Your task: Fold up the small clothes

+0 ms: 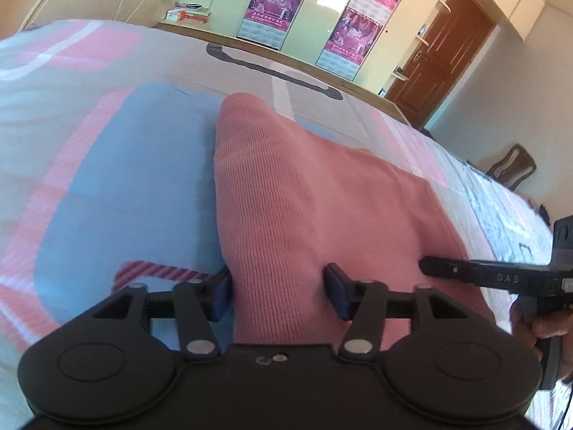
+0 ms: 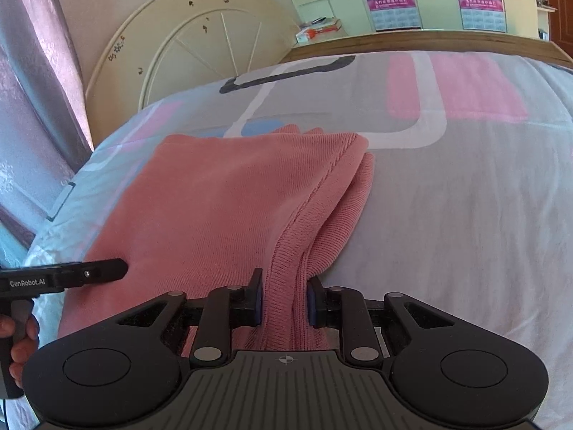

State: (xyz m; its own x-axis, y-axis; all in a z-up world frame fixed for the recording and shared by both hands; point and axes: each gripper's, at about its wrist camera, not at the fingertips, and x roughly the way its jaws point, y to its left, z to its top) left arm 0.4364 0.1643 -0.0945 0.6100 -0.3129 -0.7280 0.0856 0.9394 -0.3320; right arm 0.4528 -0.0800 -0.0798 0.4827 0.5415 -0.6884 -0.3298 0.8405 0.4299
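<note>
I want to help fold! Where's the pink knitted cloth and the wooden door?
Pink knitted cloth [image 2: 215,197], right wrist view, on its flat top layer.
Brown wooden door [image 1: 444,57], left wrist view, on its middle panel.

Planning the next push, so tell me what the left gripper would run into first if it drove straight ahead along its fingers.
The left gripper already has the pink ribbed knit garment between its fingers, so it would only plough further into that raised fold. Past the fold lies the pastel patterned bedsheet; depth there is unclear.
</note>
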